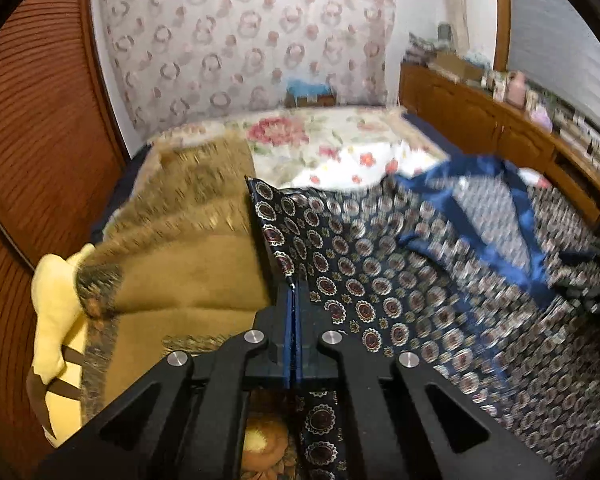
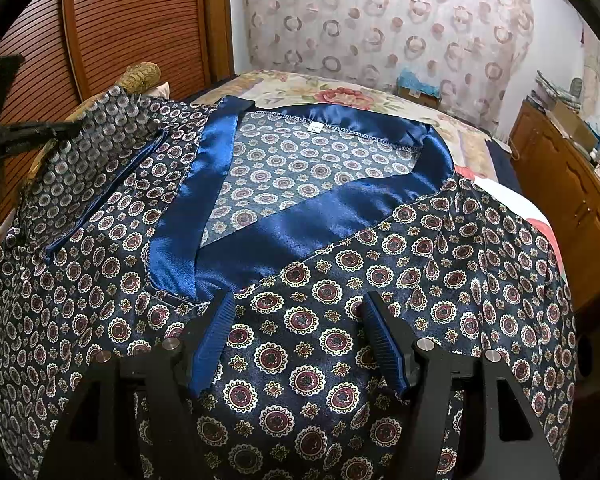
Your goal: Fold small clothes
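Garment: a navy satin shirt (image 2: 300, 360) printed with round medallions is lying spread across the bed (image 2: 340, 92), front side up, covering most of the near part of it.
Long axis: the shirt is running from the near edge of the bed toward the far edge, with the neckline pointing at the curtained far wall.
Collar: the plain blue satin collar (image 2: 300, 236) is forming a V that is opening toward the far edge; the paler inner face of the back panel and a small white label (image 2: 315, 128) are showing inside it.
Left part of shirt: in the right wrist view a flap (image 2: 84, 152) on the left side is standing raised, showing its paler inner face, where a dark tool is meeting it.
Left gripper: the left gripper (image 1: 291, 284) is standing pressed together, pinching an edge of the shirt (image 1: 276, 224) that is rising as a taut ridge straight ahead of its tips.
Right gripper: the right gripper (image 2: 298, 312) is hanging spread over the chest area just below the point of the V, with nothing between its jaws; whether the tips are touching the cloth cannot be told.
Beside the shirt: a tan blanket (image 1: 188, 248) and a yellow cushion (image 1: 56, 308) are lying along the bed's left edge, and a floral bedspread (image 1: 320, 144) is covering the far end.
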`<state>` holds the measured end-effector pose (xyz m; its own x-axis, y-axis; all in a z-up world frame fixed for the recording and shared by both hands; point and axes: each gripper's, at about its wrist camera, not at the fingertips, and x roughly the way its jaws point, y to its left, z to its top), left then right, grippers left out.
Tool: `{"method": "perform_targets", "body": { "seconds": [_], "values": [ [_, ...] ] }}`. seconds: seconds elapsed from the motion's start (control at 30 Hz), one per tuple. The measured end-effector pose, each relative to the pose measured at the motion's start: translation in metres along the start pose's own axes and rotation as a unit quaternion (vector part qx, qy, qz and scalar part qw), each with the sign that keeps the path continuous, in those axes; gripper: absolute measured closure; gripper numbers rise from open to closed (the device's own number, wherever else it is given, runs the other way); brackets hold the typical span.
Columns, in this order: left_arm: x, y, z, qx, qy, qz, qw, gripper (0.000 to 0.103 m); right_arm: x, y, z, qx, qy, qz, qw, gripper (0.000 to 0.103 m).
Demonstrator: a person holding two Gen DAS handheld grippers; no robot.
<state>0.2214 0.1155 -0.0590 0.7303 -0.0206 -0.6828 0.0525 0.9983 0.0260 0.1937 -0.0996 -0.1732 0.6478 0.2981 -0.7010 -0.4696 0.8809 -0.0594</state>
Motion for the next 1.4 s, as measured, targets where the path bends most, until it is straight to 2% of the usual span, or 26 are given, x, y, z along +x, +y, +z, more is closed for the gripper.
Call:
{"method": "perform_targets", "body": {
  "seconds": [0.03,0.13,0.23,0.37,0.47,0.53,0.6,0.67,0.7,0.77,0.83,0.9,1.03,1.2,1.4],
  "values": [
    [-0.011,0.004,0.004,-0.005,-0.018,0.004,0.9998,0.102,0.000,0.000,0.000,0.000,0.000,0.000,1.000,0.035],
    [-0.021,0.019,0.012,-0.020,-0.031,0.003,0.9993,0.102,0.001,0.000,0.001,-0.001,0.000,0.000,1.000,0.035],
    [-0.018,0.027,0.012,-0.019,-0.025,0.013,0.9994,0.102,0.000,-0.001,0.000,-0.001,0.000,0.000,1.000,0.035],
    [-0.008,0.029,0.005,-0.021,-0.014,0.005,0.9997,0.101,0.000,-0.001,0.000,-0.001,0.000,0.000,1.000,0.035],
    [-0.009,0.027,0.002,-0.022,-0.015,0.003,0.9996,0.095,-0.001,-0.001,-0.001,-0.001,0.000,0.000,1.000,0.035],
    [-0.017,0.024,0.000,-0.016,-0.025,0.007,0.9995,0.085,0.000,-0.001,0.000,-0.001,0.000,0.000,1.000,0.035],
    [-0.030,0.019,-0.004,-0.012,-0.041,-0.009,0.9990,0.063,-0.001,-0.001,-0.001,-0.002,0.000,0.000,1.000,0.035],
    [-0.043,0.011,-0.009,-0.005,-0.058,-0.027,0.9980,0.049,-0.001,-0.001,-0.001,-0.002,0.000,0.000,1.000,0.035],
    [-0.048,0.006,-0.012,0.001,-0.061,-0.032,0.9976,0.034,-0.001,-0.001,0.000,-0.002,0.000,0.000,1.000,0.035],
    [-0.057,-0.003,-0.019,0.004,-0.066,-0.030,0.9974,0.021,-0.001,-0.001,-0.001,-0.002,0.000,0.001,1.000,0.034],
    [-0.062,-0.014,-0.026,0.011,-0.066,-0.042,0.9969,0.021,-0.001,-0.001,0.000,-0.002,0.000,0.001,1.000,0.034],
    [-0.060,-0.027,-0.034,0.019,-0.049,-0.056,0.9971,0.021,-0.001,-0.001,-0.001,-0.002,0.000,0.000,1.000,0.034],
    [-0.047,-0.050,-0.046,0.030,-0.009,-0.063,0.9976,0.021,-0.001,-0.001,0.000,-0.002,0.000,0.001,1.000,0.034],
    [-0.036,-0.073,-0.059,0.042,0.014,-0.072,0.9964,0.021,-0.001,-0.002,0.000,-0.003,0.000,0.001,1.000,0.034],
    [-0.021,-0.081,-0.069,0.050,0.048,-0.077,0.9946,0.021,-0.001,-0.002,-0.001,-0.002,0.000,0.001,1.000,0.034]
  ]
}}
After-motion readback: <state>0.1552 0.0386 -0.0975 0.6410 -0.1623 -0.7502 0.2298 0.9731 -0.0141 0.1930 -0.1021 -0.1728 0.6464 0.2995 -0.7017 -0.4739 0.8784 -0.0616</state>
